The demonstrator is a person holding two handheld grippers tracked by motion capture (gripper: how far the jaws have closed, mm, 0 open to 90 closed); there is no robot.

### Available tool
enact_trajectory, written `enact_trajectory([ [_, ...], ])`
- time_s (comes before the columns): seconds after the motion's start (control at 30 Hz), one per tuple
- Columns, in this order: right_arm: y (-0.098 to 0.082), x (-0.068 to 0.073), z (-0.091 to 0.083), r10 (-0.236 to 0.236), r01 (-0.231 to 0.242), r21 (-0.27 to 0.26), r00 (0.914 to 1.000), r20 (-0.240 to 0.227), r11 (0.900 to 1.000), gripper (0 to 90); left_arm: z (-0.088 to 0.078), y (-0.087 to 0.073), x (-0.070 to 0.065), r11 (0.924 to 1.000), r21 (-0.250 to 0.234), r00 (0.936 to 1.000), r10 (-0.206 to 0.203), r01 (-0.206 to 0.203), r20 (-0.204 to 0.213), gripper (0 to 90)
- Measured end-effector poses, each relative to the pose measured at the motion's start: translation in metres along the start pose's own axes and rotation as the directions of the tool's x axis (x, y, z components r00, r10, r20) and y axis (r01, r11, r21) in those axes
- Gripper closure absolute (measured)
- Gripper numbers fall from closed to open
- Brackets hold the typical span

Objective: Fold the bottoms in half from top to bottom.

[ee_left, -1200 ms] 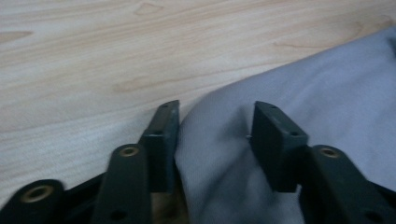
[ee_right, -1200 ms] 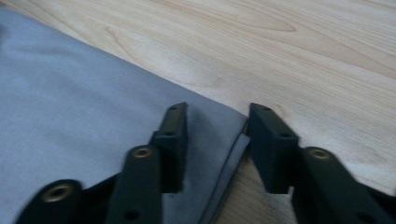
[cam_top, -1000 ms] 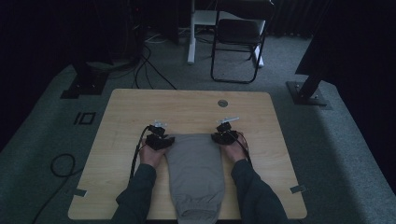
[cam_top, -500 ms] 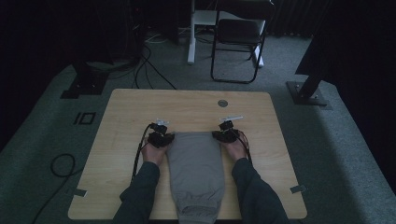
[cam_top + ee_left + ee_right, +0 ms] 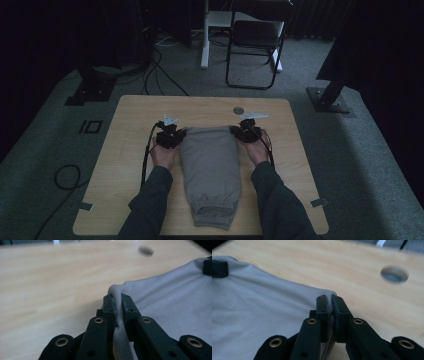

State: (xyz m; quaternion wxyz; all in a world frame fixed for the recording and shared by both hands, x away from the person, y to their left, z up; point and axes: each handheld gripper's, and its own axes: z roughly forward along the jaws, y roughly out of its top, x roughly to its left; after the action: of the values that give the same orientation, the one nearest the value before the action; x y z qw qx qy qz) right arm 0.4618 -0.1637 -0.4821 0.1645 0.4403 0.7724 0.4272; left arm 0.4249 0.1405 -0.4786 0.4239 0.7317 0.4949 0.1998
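Note:
A grey folded garment [image 5: 209,170] lies lengthwise on the wooden table [image 5: 130,120], its cuffed end toward the near edge. My left gripper [image 5: 181,135] holds its far left corner. In the left gripper view the jaws [image 5: 117,300] have just been closing and now pinch a fold of the grey cloth [image 5: 170,297]. My right gripper [image 5: 235,131] is at the far right corner. In the right gripper view it [image 5: 329,298] is shut on the edge of the cloth [image 5: 262,302]. Both corners are raised slightly off the table.
A round hole [image 5: 238,110] in the tabletop lies just beyond the right gripper, also visible as the hole [image 5: 394,274]. Behind the table stand a folding chair [image 5: 252,45] and a white post. Cables [image 5: 65,175] and stand bases lie on the carpet.
Both hands have risen a little, lifting the garment's far corners. The left gripper's jaws have closed onto the cloth.

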Motion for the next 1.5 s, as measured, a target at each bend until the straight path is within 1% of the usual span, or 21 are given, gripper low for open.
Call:
enact_trajectory([
  [0.03, 0.002, 0.001, -0.005, -0.005, 0.005, -0.015, 1.0, -0.006, 1.0, 85.8, 0.0, 0.0, 0.0, 1.0, 0.0, 1.0, 0.0, 0.0, 0.0, 84.4],
  [0.07, 0.004, 0.003, -0.01, -0.02, 0.019, -0.026, 0.9998, -0.01, 0.999, 85.8, -0.011, 0.003, -0.005, 0.9993, -0.031, 0.9997, 0.023, -0.022, 0.01, 84.4],
  [0.1, 0.004, 0.003, -0.01, -0.02, 0.019, -0.026, 0.9998, -0.01, 0.999, 85.8, -0.011, 0.003, -0.005, 0.9993, -0.031, 0.9997, 0.023, -0.022, 0.01, 84.4],
  [0.17, 0.002, 0.008, -0.027, -0.056, 0.055, -0.056, 0.9982, -0.022, 0.997, 85.8, -0.03, 0.003, -0.012, 0.9961, -0.067, 0.9978, 0.06, -0.058, 0.027, 84.4],
  [0.27, -0.007, 0.014, -0.046, -0.073, 0.068, -0.088, 0.9959, -0.053, 0.994, 85.7, -0.052, -0.004, -0.021, 0.9907, -0.091, 0.9931, 0.106, -0.101, 0.051, 84.3],
  [0.33, -0.011, 0.016, -0.053, -0.081, 0.075, -0.097, 0.9947, -0.063, 0.992, 85.7, -0.052, -0.004, -0.021, 0.9907, -0.091, 0.9931, 0.106, -0.101, 0.051, 84.2],
  [0.37, -0.022, 0.023, -0.066, -0.107, 0.098, -0.109, 0.9909, -0.081, 0.989, 85.6, -0.073, -0.017, -0.031, 0.9836, -0.117, 0.9863, 0.147, -0.137, 0.076, 84.2],
  [0.47, -0.042, 0.034, -0.082, -0.127, 0.115, -0.115, 0.986, -0.107, 0.987, 85.5, -0.087, -0.035, -0.04, 0.9811, -0.123, 0.9818, 0.162, -0.149, 0.1, 84.1],
  [0.5, -0.042, 0.034, -0.082, -0.127, 0.115, -0.115, 0.986, -0.107, 0.987, 85.5, -0.087, -0.035, -0.04, 0.9811, -0.123, 0.9818, 0.162, -0.149, 0.1, 84.1],
  [0.53, -0.05, 0.038, -0.086, -0.134, 0.122, -0.11, 0.9847, -0.112, 0.986, 85.5, -0.091, -0.05, -0.045, 0.9834, -0.114, 0.9807, 0.155, -0.141, 0.119, 84.1],
  [0.57, -0.067, 0.045, -0.091, -0.149, 0.139, -0.091, 0.9811, -0.124, 0.986, 85.5, -0.091, -0.054, -0.047, 0.984, -0.107, 0.9802, 0.155, -0.142, 0.123, 84.1],
  [0.67, -0.092, 0.051, -0.091, -0.15, 0.146, -0.042, 0.9803, -0.128, 0.988, 85.6, -0.087, -0.082, -0.056, 0.9873, -0.025, 0.977, 0.159, -0.157, 0.143, 84.0],
  [0.77, -0.121, 0.058, -0.087, -0.158, 0.164, 0.044, 0.9806, -0.116, 0.985, 85.5, -0.076, -0.114, -0.062, 0.9847, 0.075, 0.9767, 0.144, -0.157, 0.159, 83.9],
  [0.9, -0.14, 0.058, -0.078, -0.13, 0.143, 0.11, 0.9846, -0.117, 0.984, 85.5, -0.063, -0.131, -0.063, 0.9818, 0.13, 0.9816, 0.119, -0.139, 0.149, 83.9],
  [1.03, -0.138, 0.057, -0.068, -0.14, 0.151, 0.123, 0.9853, -0.099, 0.981, 85.4, -0.054, -0.128, -0.06, 0.9793, 0.132, 0.9824, 0.137, -0.154, 0.127, 83.8],
  [1.17, -0.129, 0.054, -0.054, -0.168, 0.172, 0.108, 0.9849, -0.042, 0.979, 85.4, -0.04, -0.118, -0.054, 0.9786, 0.119, 0.9841, 0.16, -0.168, 0.078, 83.8],
  [1.27, -0.12, 0.049, -0.041, -0.174, 0.175, 0.1, 0.9846, -0.015, 0.98, 85.4, -0.026, -0.107, -0.046, 0.9807, 0.118, 0.9876, 0.153, -0.156, 0.037, 83.8],
  [1.3, -0.12, 0.049, -0.041, -0.174, 0.175, 0.1, 0.9846, -0.015, 0.98, 85.4, -0.026, -0.107, -0.046, 0.9807, 0.118, 0.9876, 0.153, -0.156, 0.037, 83.7],
  [1.33, -0.116, 0.048, -0.036, -0.173, 0.172, 0.098, 0.9849, -0.003, 0.98, 85.4, -0.013, -0.097, -0.04, 0.9823, 0.114, 0.9889, 0.149, -0.149, 0.007, 83.7],
  [1.37, -0.106, 0.042, -0.024, -0.169, 0.166, 0.098, 0.9854, 0.023, 0.981, 85.4, -0.009, -0.094, -0.038, 0.983, 0.115, 0.9896, 0.144, -0.143, 0.0, 83.8],
  [1.5, -0.092, 0.031, -0.006, -0.147, 0.142, 0.094, 0.9875, 0.056, 0.985, 85.4, 0.01, -0.081, -0.03, 0.987, 0.109, 0.9921, 0.122, -0.118, -0.03, 83.9],
])
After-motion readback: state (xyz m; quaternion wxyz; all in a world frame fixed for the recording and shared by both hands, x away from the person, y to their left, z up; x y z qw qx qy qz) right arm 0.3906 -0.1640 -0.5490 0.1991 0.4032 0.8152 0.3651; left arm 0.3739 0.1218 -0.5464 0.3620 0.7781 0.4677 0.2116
